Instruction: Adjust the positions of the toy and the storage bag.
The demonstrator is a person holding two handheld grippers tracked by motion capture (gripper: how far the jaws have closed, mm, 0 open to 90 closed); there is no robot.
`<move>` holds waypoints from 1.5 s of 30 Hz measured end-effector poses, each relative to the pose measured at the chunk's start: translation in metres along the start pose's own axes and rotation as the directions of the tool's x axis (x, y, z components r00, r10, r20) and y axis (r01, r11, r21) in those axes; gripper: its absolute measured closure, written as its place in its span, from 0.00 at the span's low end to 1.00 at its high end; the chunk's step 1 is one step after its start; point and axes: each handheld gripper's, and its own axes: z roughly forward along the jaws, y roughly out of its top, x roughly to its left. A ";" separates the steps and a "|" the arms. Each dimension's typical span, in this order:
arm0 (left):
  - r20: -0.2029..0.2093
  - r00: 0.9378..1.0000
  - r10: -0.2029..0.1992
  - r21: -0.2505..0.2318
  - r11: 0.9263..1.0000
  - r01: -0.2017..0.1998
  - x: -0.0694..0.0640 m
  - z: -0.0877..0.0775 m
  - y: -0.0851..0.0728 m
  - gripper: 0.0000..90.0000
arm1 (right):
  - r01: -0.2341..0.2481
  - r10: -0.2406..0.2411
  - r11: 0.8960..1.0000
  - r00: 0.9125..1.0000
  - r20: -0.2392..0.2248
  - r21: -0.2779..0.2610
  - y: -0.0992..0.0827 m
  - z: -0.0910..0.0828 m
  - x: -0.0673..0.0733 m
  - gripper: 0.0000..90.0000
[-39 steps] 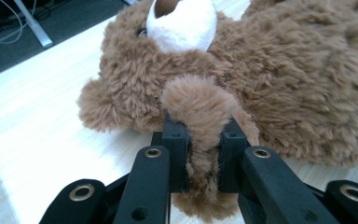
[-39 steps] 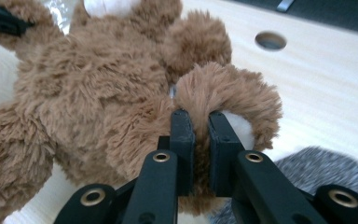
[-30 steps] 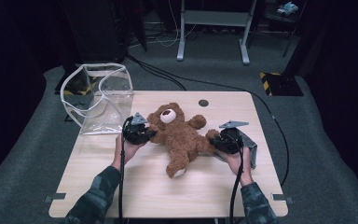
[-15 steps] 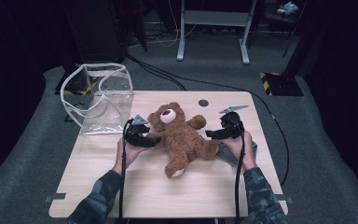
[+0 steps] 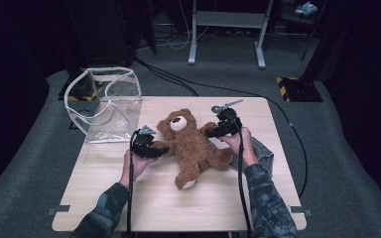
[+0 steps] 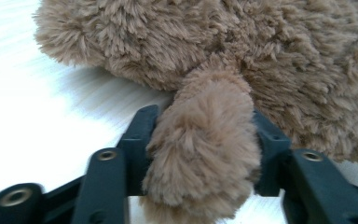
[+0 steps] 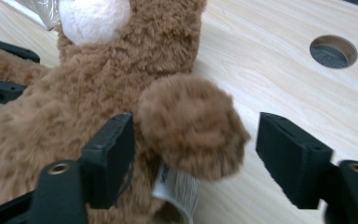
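Teddy bear (image 5: 192, 144) mid-table (image 5: 129, 198); clear bag (image 5: 104, 106) behind, left.

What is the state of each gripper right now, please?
Left gripper: jaws just closing, shut on one arm of the teddy bear.
Right gripper: open, jaws just closing around the bear's other arm, one pad clearly apart from it.

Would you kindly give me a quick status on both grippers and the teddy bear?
Left gripper shut on bear's arm. Right gripper closing around other arm, gap remains. Teddy bear on its back. Nothing in the way.
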 end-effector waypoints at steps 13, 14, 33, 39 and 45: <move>0.005 0.999 0.032 -0.017 0.999 -0.032 0.004 -0.008 0.004 0.83 | -0.027 0.027 0.998 1.000 -0.004 -0.058 -0.010 -0.007 -0.004 0.86; 0.001 1.000 0.031 -0.025 0.999 -0.031 0.004 -0.009 0.004 0.83 | -0.035 0.035 0.997 0.999 -0.005 -0.073 -0.012 -0.011 -0.004 0.87; 0.030 1.000 -0.008 0.047 0.999 0.006 0.024 -0.012 0.013 0.78 | -0.089 0.088 0.995 0.996 -0.012 -0.044 -0.045 -0.011 0.018 0.86; 0.003 0.999 -0.035 0.055 0.998 0.035 0.026 -0.009 0.013 0.65 | -0.102 0.103 0.993 0.995 -0.002 -0.055 -0.049 0.000 0.015 0.75; -0.035 0.996 -0.080 0.050 0.995 0.081 0.026 -0.017 0.013 0.38 | -0.082 0.086 0.992 0.995 0.043 -0.093 -0.049 -0.014 0.015 0.38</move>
